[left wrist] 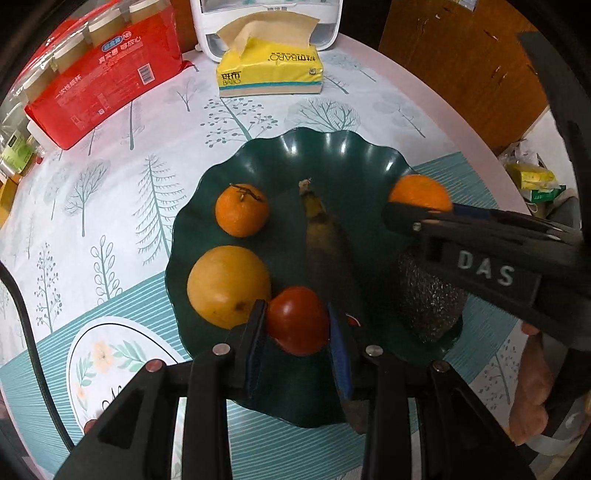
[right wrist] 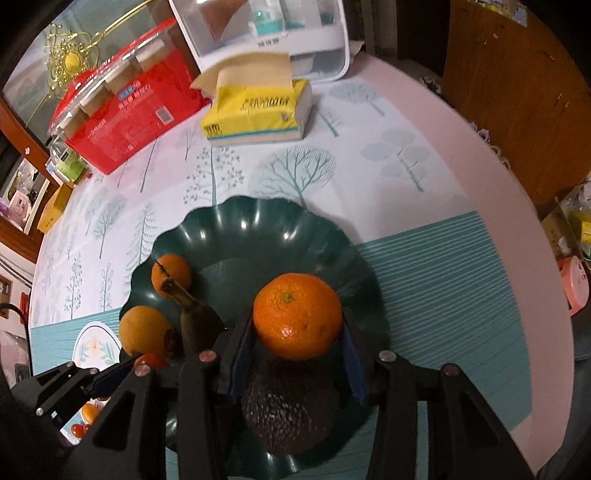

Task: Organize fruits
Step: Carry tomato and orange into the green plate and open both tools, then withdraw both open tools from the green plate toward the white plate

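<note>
A dark green scalloped plate (left wrist: 332, 155) (right wrist: 258, 221) lies on the tree-print tablecloth. In it are a small mandarin (left wrist: 242, 210) (right wrist: 171, 273), a large yellow-orange fruit (left wrist: 229, 286) (right wrist: 144, 330), a dark banana (left wrist: 325, 243) (right wrist: 195, 317) and a dark avocado (left wrist: 428, 299) (right wrist: 288, 413). My left gripper (left wrist: 295, 308) (right wrist: 122, 369) is shut on a red tomato (left wrist: 297, 325) (right wrist: 153, 360) over the plate's near side. My right gripper (right wrist: 297, 321) (left wrist: 413, 212) is shut on an orange (right wrist: 297, 315) (left wrist: 421, 197) above the avocado, over the plate's right side.
At the back stand a red pack of paper cups (left wrist: 103, 81) (right wrist: 125, 118), a yellow tissue pack (left wrist: 269, 70) (right wrist: 258, 114) and a white container (left wrist: 266, 22) (right wrist: 266, 33). The round table's edge curves along the right, with a wooden cabinet (right wrist: 517, 92) beyond. A hand (left wrist: 532, 387) grips the right tool.
</note>
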Action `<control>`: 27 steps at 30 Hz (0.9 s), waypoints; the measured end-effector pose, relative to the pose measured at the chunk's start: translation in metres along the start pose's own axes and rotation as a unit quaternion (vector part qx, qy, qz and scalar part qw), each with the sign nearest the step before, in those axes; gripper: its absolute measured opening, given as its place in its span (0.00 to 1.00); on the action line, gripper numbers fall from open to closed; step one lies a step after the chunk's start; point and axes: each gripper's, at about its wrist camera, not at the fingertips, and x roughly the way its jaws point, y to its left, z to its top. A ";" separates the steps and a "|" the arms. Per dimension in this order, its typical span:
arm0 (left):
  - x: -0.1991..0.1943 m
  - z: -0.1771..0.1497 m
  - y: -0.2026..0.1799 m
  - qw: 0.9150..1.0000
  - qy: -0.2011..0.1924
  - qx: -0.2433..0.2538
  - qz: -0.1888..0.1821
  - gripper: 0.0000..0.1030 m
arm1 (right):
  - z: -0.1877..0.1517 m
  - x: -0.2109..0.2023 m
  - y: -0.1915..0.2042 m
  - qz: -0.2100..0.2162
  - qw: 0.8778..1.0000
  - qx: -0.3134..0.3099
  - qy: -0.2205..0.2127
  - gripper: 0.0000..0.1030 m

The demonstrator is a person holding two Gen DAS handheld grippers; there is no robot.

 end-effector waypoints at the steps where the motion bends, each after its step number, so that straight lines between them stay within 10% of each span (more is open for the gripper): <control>1: 0.001 0.000 -0.001 1.000 0.004 0.001 0.000 0.36 | 0.000 0.003 0.000 0.004 1.000 0.002 0.006 0.45; 7: -0.009 -0.002 -0.006 1.000 -0.006 0.008 0.005 0.70 | -0.002 0.005 0.000 0.024 1.000 0.007 0.013 0.46; 27: -0.054 -0.019 0.003 1.000 -0.025 -0.008 0.016 0.88 | -0.018 -0.040 0.015 0.026 0.999 -0.005 -0.024 0.50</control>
